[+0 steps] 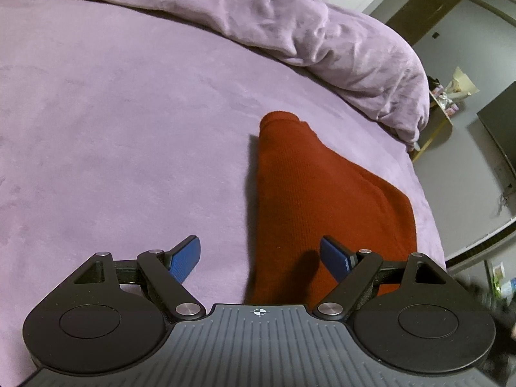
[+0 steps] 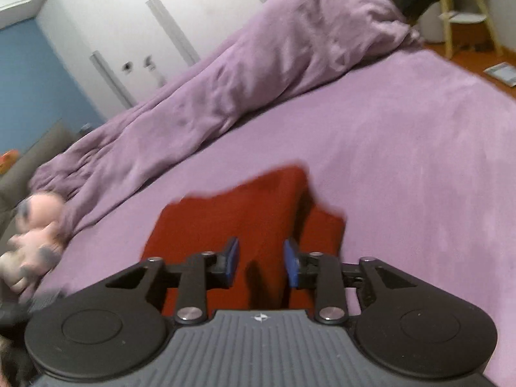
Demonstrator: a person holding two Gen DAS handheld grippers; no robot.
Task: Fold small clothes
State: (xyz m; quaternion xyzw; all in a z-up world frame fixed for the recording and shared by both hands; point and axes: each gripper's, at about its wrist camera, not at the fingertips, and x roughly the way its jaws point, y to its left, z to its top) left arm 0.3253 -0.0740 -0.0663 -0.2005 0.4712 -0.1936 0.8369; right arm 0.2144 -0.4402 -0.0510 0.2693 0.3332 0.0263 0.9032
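Note:
A folded rust-red knit garment [image 1: 309, 193] lies on the purple bedsheet [image 1: 113, 129]. My left gripper [image 1: 261, 259] is open and empty just above its near end, with the left blue pad over the sheet and the right pad over the cloth. In the right wrist view the same garment [image 2: 245, 213] lies in front of my right gripper [image 2: 261, 261]. That gripper is open with a narrower gap, and its blue pads [image 2: 232, 256] hover over the cloth without gripping it. The view is blurred.
A bunched purple duvet [image 1: 322, 32] lies along the far side of the bed and shows in the right wrist view [image 2: 225, 80] too. A pink plush toy [image 2: 35, 229] sits at the left bed edge. The bed's right edge drops to the floor [image 1: 467, 177].

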